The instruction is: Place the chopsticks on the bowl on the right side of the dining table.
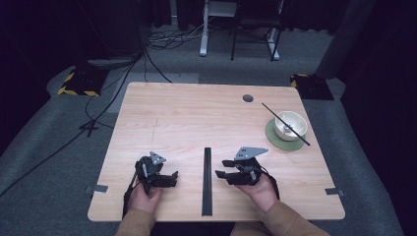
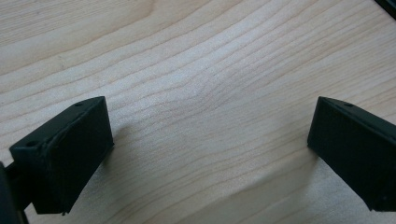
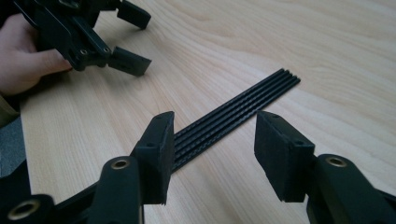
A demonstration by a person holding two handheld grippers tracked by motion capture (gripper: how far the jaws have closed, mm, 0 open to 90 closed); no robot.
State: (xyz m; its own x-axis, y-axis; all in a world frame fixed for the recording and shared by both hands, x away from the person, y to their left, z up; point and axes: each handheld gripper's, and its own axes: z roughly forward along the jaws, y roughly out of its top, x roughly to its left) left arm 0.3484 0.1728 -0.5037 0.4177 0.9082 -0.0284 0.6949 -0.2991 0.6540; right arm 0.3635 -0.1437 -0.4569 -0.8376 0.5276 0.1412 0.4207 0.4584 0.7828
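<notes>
Bundle of black chopsticks (image 1: 207, 182), lower centre of desk (image 1: 196, 113); right tool (image 1: 220, 173) spread toward it for pickup, left tool (image 1: 172, 178) spread, empty

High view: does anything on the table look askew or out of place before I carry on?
One thing: a single black chopstick lies slanted across the white bowl on its green coaster at the far right, both ends overhanging the rim. The other black chopsticks lie in a straight bundle between the grippers. Nothing looks spilled or damaged.
</notes>
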